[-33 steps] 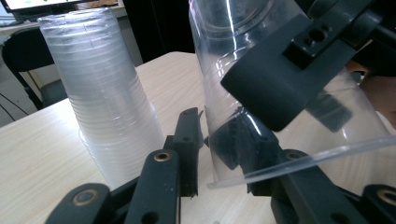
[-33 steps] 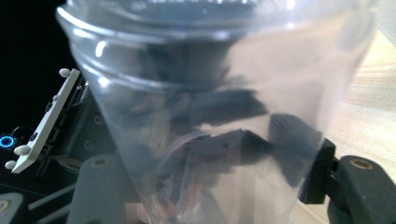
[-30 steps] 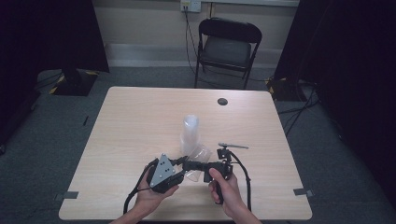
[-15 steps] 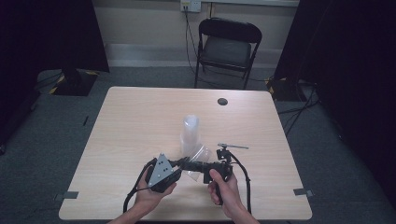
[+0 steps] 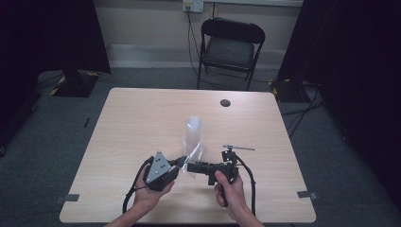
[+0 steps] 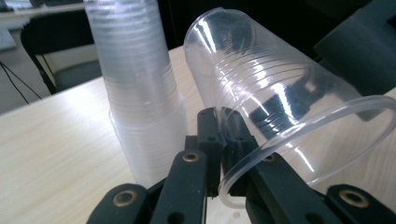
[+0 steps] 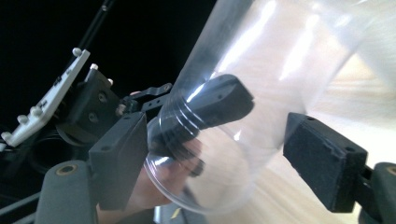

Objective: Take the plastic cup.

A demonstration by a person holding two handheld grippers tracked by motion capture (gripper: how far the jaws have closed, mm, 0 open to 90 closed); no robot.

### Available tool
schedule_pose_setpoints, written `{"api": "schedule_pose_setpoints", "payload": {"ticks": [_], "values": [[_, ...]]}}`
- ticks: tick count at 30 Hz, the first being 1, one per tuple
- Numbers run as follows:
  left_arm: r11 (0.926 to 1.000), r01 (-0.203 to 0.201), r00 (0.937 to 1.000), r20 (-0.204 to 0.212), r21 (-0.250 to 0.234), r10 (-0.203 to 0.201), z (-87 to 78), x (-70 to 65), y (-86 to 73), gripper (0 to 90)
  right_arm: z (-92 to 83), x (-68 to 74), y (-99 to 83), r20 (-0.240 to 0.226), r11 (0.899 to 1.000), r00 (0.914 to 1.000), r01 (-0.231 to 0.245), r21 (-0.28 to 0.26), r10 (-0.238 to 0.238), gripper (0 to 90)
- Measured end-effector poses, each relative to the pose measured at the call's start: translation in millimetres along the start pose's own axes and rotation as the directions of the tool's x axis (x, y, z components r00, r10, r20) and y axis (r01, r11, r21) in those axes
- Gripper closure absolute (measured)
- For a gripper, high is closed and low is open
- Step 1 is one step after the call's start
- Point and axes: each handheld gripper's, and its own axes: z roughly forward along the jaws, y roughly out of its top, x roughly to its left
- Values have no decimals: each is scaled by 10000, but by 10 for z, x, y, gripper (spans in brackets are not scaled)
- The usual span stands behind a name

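Both grippers (image 5: pixel 182 164) (image 5: pixel 191 166) were black, with brass-coloured pivot screws behind the jaws. The left carried a grey triangular plate (image 5: pixel 157 166); black cables (image 5: pixel 249 177) trailed behind.

The cup stack (image 5: pixel 193 131) stands just beyond both grippers, blocking the way forward, with bare table (image 5: pixel 132 123) either side.

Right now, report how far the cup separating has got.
Done: one clear cup is off the upside-down stack, which stands on the table. In hand: the left gripper pinches that cup's rim, while the right gripper straddles its body, jaws open. Left, probably: passing it over or setting it down.
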Motion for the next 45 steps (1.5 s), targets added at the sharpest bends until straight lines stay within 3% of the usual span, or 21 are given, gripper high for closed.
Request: {"api": "schedule_pose_setpoints", "payload": {"ticks": [2,4,8,19,25,28,30,31,32,34,35,36,37,38,41,43,44,45], "values": [[9997,199,9998,-39,139,-199,-5,36,-6,880,-10,2,3,113,10000,9999,88,-42,-87,228],[9974,669,9977,60,276,-671,-9,69,-6,880,-30,-9,11,95,9999,9999,115,-92,-114,229],[9972,580,9982,115,479,-586,-14,68,2,882,-54,-22,17,133,9997,9997,227,-130,-225,237],[9856,1400,9865,716,950,-1470,-70,180,-6,882,-133,-39,18,566,9954,9942,927,-235,-912,241],[9796,1631,9816,803,1171,-1730,-103,215,-2,883,-150,-30,12,1037,9891,9842,1464,-181,-1438,240],[9766,1748,9786,870,1255,-1863,-111,237,-7,883,-167,-7,11,1646,9782,9656,2068,-179,-2011,232],[9738,1855,9752,973,1313,-1989,-117,256,-12,883,-170,13,26,2209,9614,9376,2751,12,-2686,219],[9727,1902,9739,997,1327,-2041,-121,268,-16,883,-170,13,26,2209,9614,9376,2751,12,-2686,219],[9704,1989,9710,1066,1368,-2141,-125,281,-18,883,-169,24,30,2469,9526,9224,3041,95,-2969,207],[9667,2120,9673,1099,1435,-2285,-136,301,-23,883,-165,45,34,2738,9388,9013,3441,176,-3356,199],[9648,2183,9652,1137,1464,-2356,-140,314,-25,882,-164,61,29,2968,9271,8828,3739,258,-3643,189],[9632,2249,9632,1158,1474,-2426,-146,323,-26,882,-162,66,23,3110,9209,8718,3886,318,-3786,187],[9626,2278,9625,1156,1467,-2454,-149,330,-26,882,-162,66,23,3110,9209,8718,3886,318,-3786,187],[9626,2237,9630,1178,1526,-2425,-157,343,-27,882,-161,68,20,3187,9154,8632,4007,388,-3914,176],[9615,2193,9612,1323,1657,-2421,-163,364,-33,884,-171,69,20,3159,9081,8562,4160,479,-4089,143],[9596,2194,9591,1412,1763,-2453,-161,369,-33,885,-188,77,25,3196,8938,8394,4441,628,-4396,142],[9605,2103,9610,1421,1821,-2374,-156,368,-32,885,-188,77,25,3196,8938,8394,4441,628,-4396,142],[9590,2082,9598,1485,1920,-2381,-149,364,-32,885,-197,77,27,3212,8880,8328,4551,662,-4508,142]]}}
